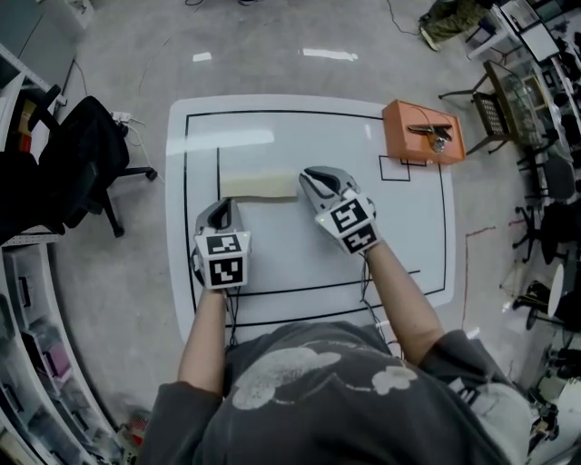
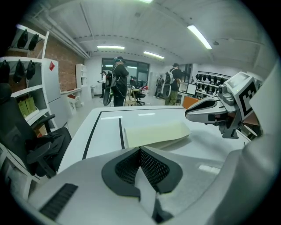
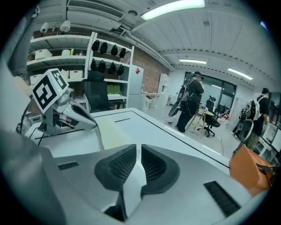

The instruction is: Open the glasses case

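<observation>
Pale yellow glasses case [image 1: 260, 184] lay flat on the white table [image 1: 300, 136], right by both grippers' tips. Left gripper [image 1: 219, 205] had its jaws pressed together, right gripper [image 1: 318, 174] barely cracked apart, both empty

Bright ceiling strip lights [image 3: 171, 9], floor [image 1: 272, 36] glare, fisheye-warped dark corners

White table [image 1: 290, 136] with black lines stood on a glossy grey floor [image 1: 272, 54], black office chair [image 1: 82, 154] at its left, shelves [image 3: 52, 59] and a white cabinet [image 2: 53, 88] lined a brick wall [image 2: 66, 70], strip lights [image 2: 199, 37] glowed on the ceiling [image 2: 145, 26], people [image 2: 119, 83] stood near the far windows [image 2: 137, 68]
</observation>
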Demonstrator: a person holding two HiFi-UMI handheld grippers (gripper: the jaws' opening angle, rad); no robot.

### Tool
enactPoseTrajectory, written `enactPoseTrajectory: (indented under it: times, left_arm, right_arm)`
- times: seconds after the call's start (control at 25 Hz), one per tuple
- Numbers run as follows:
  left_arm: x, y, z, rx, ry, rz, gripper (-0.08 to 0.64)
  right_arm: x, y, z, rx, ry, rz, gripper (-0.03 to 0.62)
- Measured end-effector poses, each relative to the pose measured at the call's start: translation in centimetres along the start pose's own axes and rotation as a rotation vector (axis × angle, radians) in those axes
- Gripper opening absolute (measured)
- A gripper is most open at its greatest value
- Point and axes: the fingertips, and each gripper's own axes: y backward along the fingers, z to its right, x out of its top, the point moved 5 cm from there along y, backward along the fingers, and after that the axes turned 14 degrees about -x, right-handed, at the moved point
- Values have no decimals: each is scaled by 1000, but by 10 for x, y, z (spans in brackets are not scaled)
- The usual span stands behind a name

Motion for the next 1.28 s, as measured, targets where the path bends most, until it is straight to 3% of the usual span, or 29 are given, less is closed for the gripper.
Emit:
enactPoseTrajectory:
  times: [0.16,0.4,0.48,0.64,0.8,1.08,1.28]
  left_arm:
    - [1,-2,-1,5,-10,1,2]
    - [1,-2,-1,7,-12,-5,2]
    - [1,-2,-2,8,-13,-5,2]
    - [0,-2,-1,7,-14,-8,2]
    - [-1,-2,-2,6,-10,-10,2]
    - [-1,-3,0,7,-12,-11,2]
    - [-1,-1,-1,4,-12,-11,2]
  right_arm:
    - [2,-5,-10,45,63,4,60]
    - [1,-7,-34,189,201,7,285]
    - [-3,-10,-40,205,274,-10,319]
    - [-7,-15,-43,161,402,-11,293]
    - [-7,-17,-42,146,441,-17,258]
    - [0,-16,-36,213,382,-63,252]
    - [17,-12,-27,213,278,-43,132]
